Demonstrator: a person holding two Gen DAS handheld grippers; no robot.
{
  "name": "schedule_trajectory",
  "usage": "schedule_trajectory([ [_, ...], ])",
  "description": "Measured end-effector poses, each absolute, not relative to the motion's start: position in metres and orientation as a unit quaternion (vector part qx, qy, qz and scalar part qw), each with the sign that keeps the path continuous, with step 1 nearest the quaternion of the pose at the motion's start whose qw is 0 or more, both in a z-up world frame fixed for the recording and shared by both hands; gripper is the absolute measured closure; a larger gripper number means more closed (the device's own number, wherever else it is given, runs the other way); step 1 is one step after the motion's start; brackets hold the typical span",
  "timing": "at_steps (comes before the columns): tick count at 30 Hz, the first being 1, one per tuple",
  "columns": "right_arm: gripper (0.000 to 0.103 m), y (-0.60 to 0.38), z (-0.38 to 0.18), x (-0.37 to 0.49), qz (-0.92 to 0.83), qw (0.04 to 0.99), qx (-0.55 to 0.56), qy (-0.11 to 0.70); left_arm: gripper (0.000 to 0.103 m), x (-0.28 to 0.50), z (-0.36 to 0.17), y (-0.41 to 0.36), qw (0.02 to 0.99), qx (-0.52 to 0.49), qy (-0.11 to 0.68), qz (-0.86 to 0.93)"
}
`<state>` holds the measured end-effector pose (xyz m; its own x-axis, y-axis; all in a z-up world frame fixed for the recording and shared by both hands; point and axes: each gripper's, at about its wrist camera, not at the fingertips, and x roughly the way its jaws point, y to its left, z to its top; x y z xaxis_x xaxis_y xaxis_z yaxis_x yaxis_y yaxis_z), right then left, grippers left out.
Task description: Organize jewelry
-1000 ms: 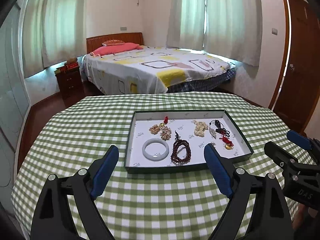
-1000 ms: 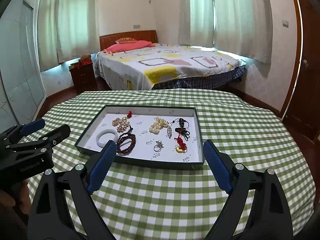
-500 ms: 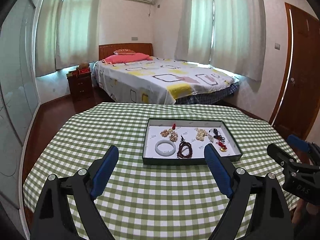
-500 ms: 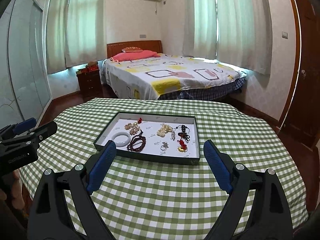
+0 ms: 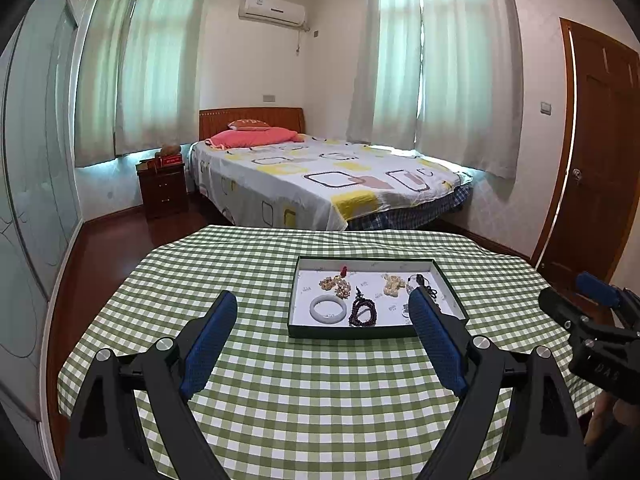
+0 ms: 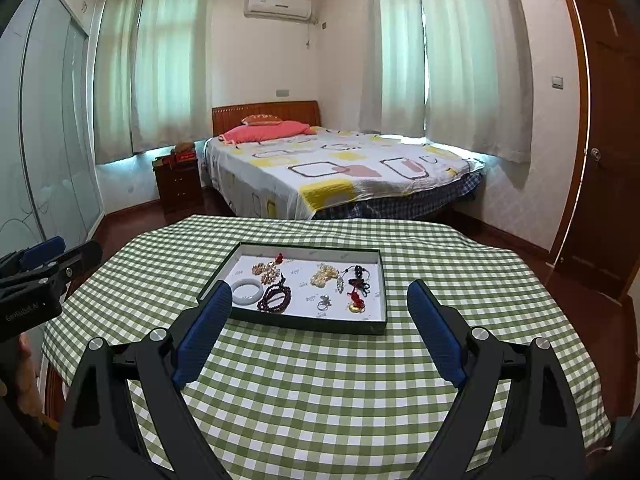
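A bed (image 5: pixel 328 176) with a patterned white cover fills the room's far half at twelve o'clock, a red pillow (image 5: pixel 252 137) at its head. In front of it stands the table (image 5: pixel 248 264), draped in a green-and-white checked cloth. On that cloth lies a shallow dark-rimmed tray (image 5: pixel 352 333) with a white floor, at about one o'clock in the left wrist view and at twelve o'clock in the right wrist view (image 6: pixel 308 322).

The left gripper (image 5: pixel 322 344) hangs above the near part of the table, released, its blue pads wide apart and holding nothing. The right gripper (image 6: pixel 320 334) is released as well, jaws spread and bare, and shows in the left wrist view at three o'clock (image 5: pixel 592 320).

All the jewelry rests inside the tray. A pale jade bangle (image 6: pixel 247 292) lies at the tray's eight o'clock corner, with a dark red bead bracelet (image 6: pixel 275 298) just beside it. Toward eleven o'clock sits a gold-toned bead cluster (image 6: pixel 266 272), with a small red charm (image 6: pixel 279 257) beyond it. Another pale gold cluster (image 6: pixel 323 275) lies near the middle, a black-and-red corded pendant (image 6: pixel 357 286) at three o'clock, and a small silver ring (image 6: pixel 324 302) toward five o'clock.
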<state>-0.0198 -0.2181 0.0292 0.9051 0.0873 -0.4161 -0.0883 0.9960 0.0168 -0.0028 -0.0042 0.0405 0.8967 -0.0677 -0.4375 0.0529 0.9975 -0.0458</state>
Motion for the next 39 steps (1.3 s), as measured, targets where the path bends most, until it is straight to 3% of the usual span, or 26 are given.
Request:
schedule_trajectory([
  [39,0.016,-0.2126,0.0327,-0.0232,0.048,0.977,-0.005,0.205,0.018,-0.0073,0.0401,0.0008,0.973,-0.023,0.23,-0.029],
])
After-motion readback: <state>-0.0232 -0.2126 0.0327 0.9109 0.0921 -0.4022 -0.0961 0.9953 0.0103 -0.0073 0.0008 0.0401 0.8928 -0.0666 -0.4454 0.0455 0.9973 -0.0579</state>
